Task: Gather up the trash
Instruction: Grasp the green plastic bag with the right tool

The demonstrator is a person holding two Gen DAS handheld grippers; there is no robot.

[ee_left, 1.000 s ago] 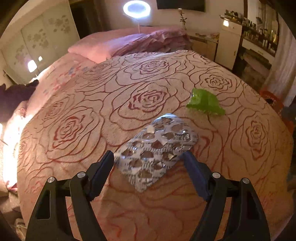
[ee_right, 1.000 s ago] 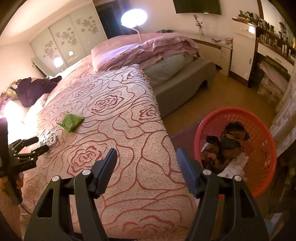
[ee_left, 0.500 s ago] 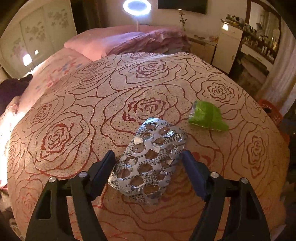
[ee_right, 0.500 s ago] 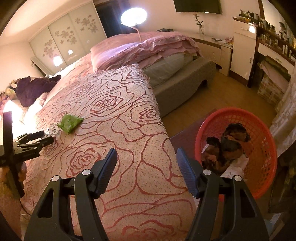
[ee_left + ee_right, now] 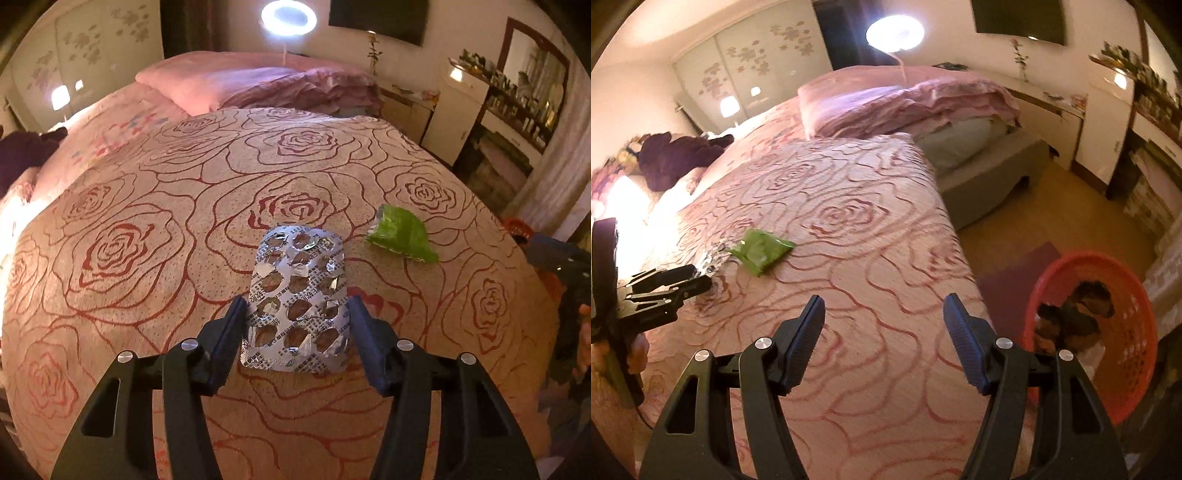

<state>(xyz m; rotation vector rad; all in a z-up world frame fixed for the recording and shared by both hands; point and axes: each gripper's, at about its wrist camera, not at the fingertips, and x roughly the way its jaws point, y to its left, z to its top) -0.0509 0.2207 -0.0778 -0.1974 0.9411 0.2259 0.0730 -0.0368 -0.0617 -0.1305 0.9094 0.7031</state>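
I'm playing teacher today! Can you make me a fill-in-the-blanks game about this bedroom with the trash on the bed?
1. The silver pill pack lies between the left hand-held gripper's two ____.
2. The wrapper beside the pack is ____.
3. The basket on the floor is ____.
4. The bedspread shows big ____.

Missing words: fingers; green; red; roses

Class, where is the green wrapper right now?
In the left wrist view, the green wrapper lies on the rose-patterned bedspread, right of the empty blister pack.
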